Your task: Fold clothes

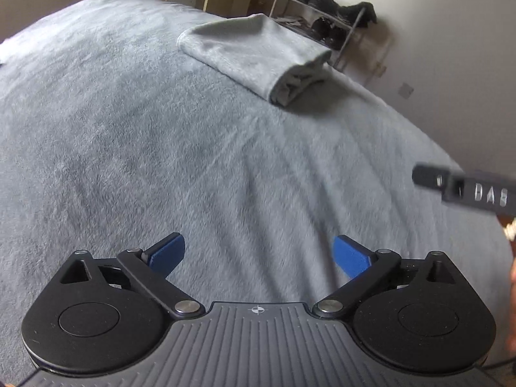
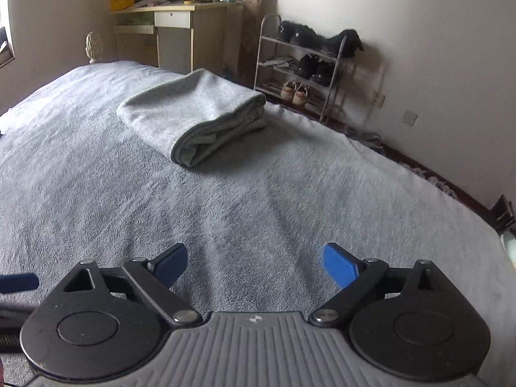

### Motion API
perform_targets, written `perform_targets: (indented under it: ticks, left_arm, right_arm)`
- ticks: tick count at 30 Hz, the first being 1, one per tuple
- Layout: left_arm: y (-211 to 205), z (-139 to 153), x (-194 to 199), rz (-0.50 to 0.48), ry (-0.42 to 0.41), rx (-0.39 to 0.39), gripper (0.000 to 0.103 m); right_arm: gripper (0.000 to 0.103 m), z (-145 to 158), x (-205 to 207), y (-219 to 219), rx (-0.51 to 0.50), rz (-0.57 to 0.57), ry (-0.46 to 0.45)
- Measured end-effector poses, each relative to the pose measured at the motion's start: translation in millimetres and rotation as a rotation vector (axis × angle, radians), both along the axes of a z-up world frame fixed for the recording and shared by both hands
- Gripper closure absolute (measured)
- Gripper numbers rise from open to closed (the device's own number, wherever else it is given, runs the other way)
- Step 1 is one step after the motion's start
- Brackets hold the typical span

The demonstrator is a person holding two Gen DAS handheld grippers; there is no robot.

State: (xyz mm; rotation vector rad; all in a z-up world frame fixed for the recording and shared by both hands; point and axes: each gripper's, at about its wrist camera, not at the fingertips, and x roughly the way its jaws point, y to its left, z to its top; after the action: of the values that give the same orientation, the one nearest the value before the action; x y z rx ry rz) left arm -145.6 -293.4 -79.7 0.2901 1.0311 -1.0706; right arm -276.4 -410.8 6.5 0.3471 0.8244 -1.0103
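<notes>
Folded grey garment: lies on bed blanket, fold apparently complete. Left gripper, right gripper: near side of garment, well apart from it, jaws wide, empty. Next, likely: locate another garment; none visible.

Lettering: "DAB", in blurred white capitals, is showing on the right gripper's black finger, over the grey bedcover.
</notes>
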Motion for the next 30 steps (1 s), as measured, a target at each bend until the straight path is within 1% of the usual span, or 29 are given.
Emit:
perform_targets:
  ticks: [3, 7, 12, 16, 20, 25, 30]
  left_arm:
    - [0, 0, -4, 0.018, 0.009, 0.005, 0.002]
    - [0, 4, -3, 0.052, 0.007, 0.003, 0.0]
    - [-7, 11, -2, 0.092, -0.009, 0.004, 0.0]
    - [-17, 19, -6, 0.111, -0.029, -0.012, 0.0]
    - [-26, 29, -13, 0.124, -0.097, -0.016, 0.0]
    - [-34, 36, -9, 0.119, -0.053, -0.017, 0.0]
    - [-36, 42, -6, 0.132, -0.112, -0.01, 0.0]
  right_arm:
    - [0.004, 2, 4, 4, -0.027, 0.005, -0.011]
    - [0.004, -5, 8, 1, 0.005, -0.013, -0.019]
    - [0.004, -10, 5, -5, 0.01, -0.034, -0.016]
    - [0.003, -3, 0, -16, -0.016, -0.068, -0.029]
    - [0.002, 2, -6, -16, -0.06, -0.107, -0.021]
    - [0.002, 4, -4, -16, -0.055, -0.111, -0.009]
    - [0.001, 12, -1, -13, -0.07, -0.109, -0.024]
